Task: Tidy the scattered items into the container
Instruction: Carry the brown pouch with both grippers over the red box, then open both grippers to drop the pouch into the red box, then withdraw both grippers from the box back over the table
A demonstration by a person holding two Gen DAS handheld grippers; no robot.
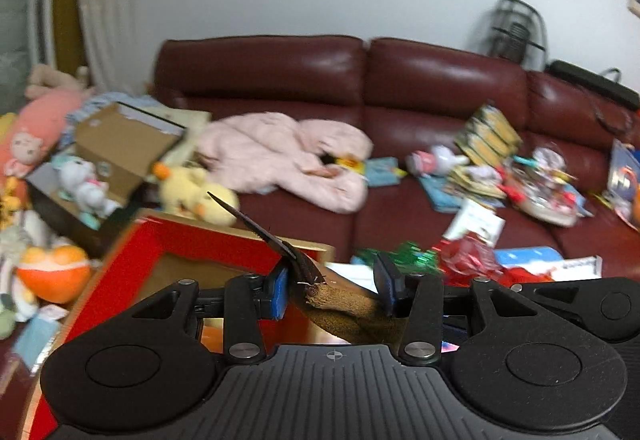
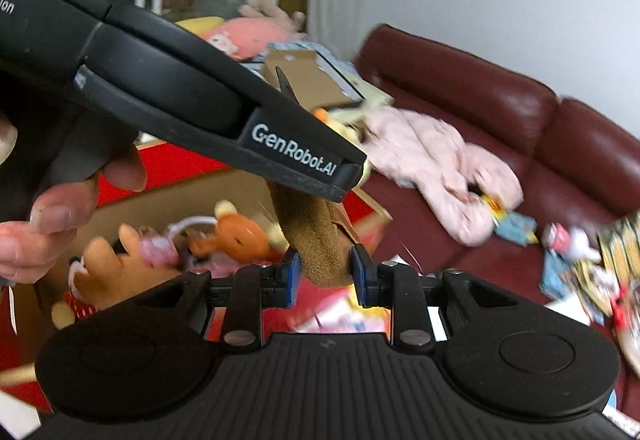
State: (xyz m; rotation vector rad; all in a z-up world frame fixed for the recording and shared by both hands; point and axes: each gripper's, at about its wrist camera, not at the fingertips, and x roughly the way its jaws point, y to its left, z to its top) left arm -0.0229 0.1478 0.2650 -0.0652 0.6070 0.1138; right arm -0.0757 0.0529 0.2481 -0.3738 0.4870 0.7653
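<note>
While both grippers crowd the same brown plush piece, we count two grippers: left gripper, right gripper. In the left wrist view the brown plush piece lies between the blue pads, pressed to the right-hand one; a gap shows at the left pad, so we cannot tell whether that grip is closed on it. In the right wrist view both pads press the plush piece's sides: clamped. The left gripper's black body crosses that view from 10 o'clock, marked "GenRobot.AI". One bare hand holds its handle at 9 o'clock.

Counted elsewhere: one pink garment, one yellow duck plush, one orange round plush, one pink doll plush, one white cat plush. Books, wrappers and small toys at 3 o'clock are too blurred to count.

Surface: a dark red leather sofa, three back cushions visible, seat strewn. Room: pale wall behind, a black fan at 1 o'clock, curtain at 11 o'clock.

Containers, two. A red box sits directly below the held plush piece; in the right wrist view it holds several orange and tan plush toys. A cardboard box at 9 o'clock, flap up, holds the white cat plush.
</note>
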